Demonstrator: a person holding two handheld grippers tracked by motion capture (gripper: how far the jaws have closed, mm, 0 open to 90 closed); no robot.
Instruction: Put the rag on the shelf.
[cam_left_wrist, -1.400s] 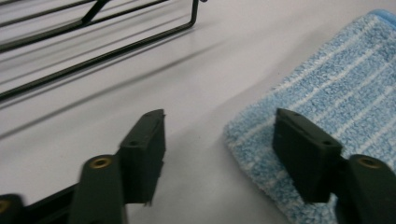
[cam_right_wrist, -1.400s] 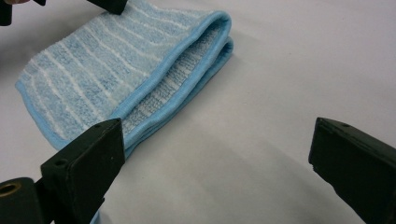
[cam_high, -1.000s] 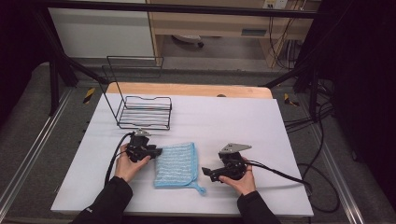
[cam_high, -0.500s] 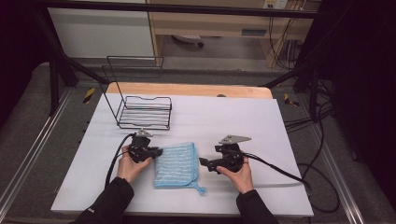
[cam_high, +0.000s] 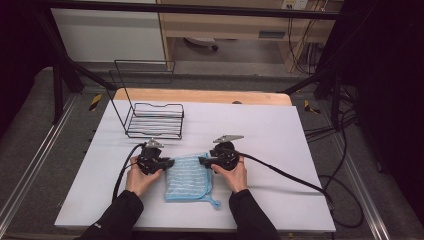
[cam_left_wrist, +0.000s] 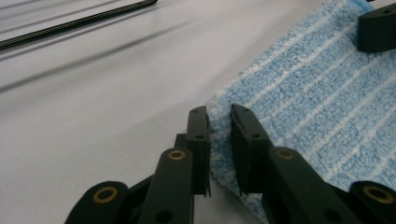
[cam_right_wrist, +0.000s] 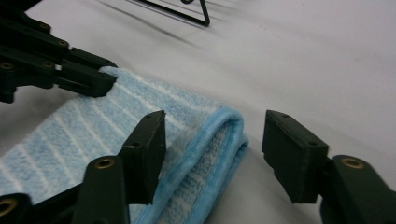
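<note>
Table (cam_high: 300, 150) | right tool (cam_high: 203, 160) moved in, closing around cloth (cam_high: 187, 176) corner

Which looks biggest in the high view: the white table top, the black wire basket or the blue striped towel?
1. White table top, by far the largest.
2. Black wire basket and blue striped towel look close in spread. The basket sits farther from the camera, so ranking them is unsure.

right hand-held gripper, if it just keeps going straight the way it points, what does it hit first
Most likely the folded edge of the blue towel, which lies between the open jaws of the right hand-held gripper. Beyond it, the left hand-held gripper sits on the towel's far corner, though depth is hard to judge.
</note>
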